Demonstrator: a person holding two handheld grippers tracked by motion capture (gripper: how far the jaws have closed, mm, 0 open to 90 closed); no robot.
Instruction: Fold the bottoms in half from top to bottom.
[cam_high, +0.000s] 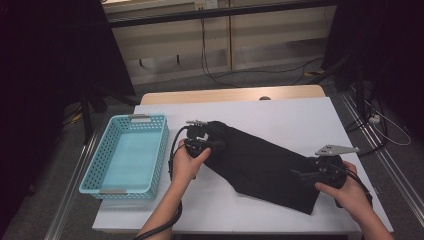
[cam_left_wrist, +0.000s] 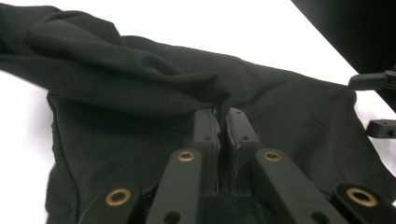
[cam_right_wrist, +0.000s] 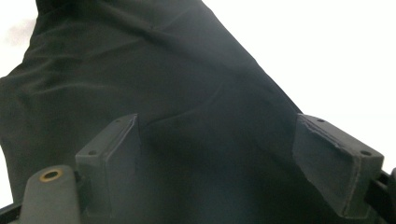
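1. A turquoise perforated plastic basket (cam_high: 126, 156) is sitting at the left edge of the white surface (cam_high: 300, 117), with its bottom bare.
2. Just to the right of the basket, the left tool (cam_high: 200, 134) is resting at the upper left end of a long black cloth garment (cam_high: 260, 165). In the left gripper view the left tool (cam_left_wrist: 223, 122) is pinching a raised fold of the garment (cam_left_wrist: 140, 84); its jaws are closed tight on the fabric.
3. The garment is lying diagonally across the middle of the surface, running from the upper left down to the lower right, mostly flat with the lifted fold at the left end.
4. At the garment's lower right end, the right tool (cam_high: 306, 174) is sitting at the cloth's edge. In the right gripper view the right tool (cam_right_wrist: 217, 140) is standing wide open, jaws well apart, with the garment (cam_right_wrist: 154, 79) lying between and beyond them, not clamped.
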